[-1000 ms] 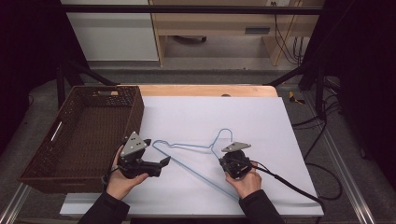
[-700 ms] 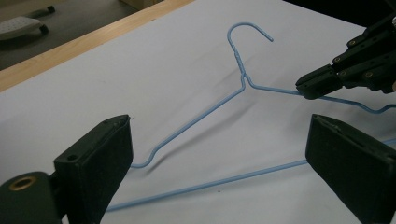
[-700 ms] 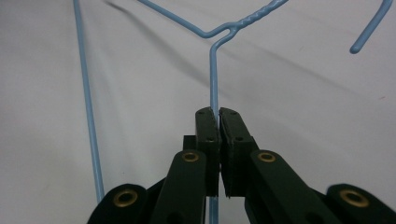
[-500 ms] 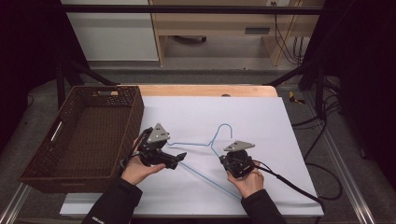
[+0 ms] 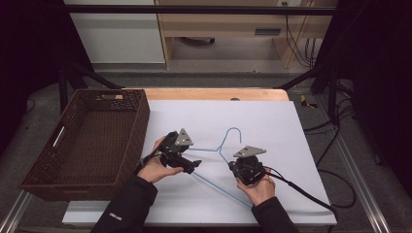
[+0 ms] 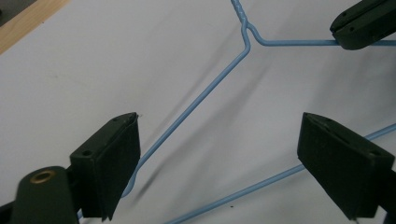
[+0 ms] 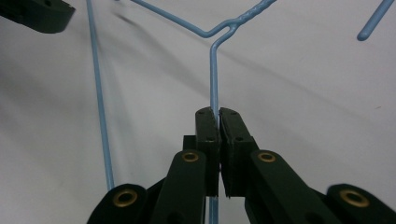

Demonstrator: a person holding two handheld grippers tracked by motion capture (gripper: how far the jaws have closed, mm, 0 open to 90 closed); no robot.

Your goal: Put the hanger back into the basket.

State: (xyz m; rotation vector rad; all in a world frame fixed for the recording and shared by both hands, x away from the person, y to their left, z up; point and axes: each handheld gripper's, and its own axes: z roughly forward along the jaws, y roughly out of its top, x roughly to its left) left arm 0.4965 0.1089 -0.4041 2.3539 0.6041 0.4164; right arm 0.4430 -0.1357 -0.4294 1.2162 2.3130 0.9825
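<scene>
A light-blue wire hanger (image 5: 214, 184) is over the white sheet (image 5: 277, 126), its hook (image 5: 234, 131) pointing away from me. My right gripper (image 5: 235, 166) is shut on one sloping arm of the hanger (image 7: 214, 74), just below the twisted neck. My left gripper (image 5: 195, 164) is open at the hanger's other end. In the left gripper view the other arm (image 6: 205, 93) and the bottom bar run between the wide-apart pads (image 6: 114, 161) without touching them. The wire's shadows lie apart from it, so it hangs slightly off the sheet.
A dark woven basket (image 5: 137, 145) stands at the left edge of the sheet, close to my left hand. The right gripper's cable (image 5: 303, 190) trails toward the front right corner. A wooden table edge (image 5: 214, 93) runs along the back.
My left gripper has moved right, away from the basket, and now straddles the hanger's left end. The hanger and the right gripper have shifted slightly.
</scene>
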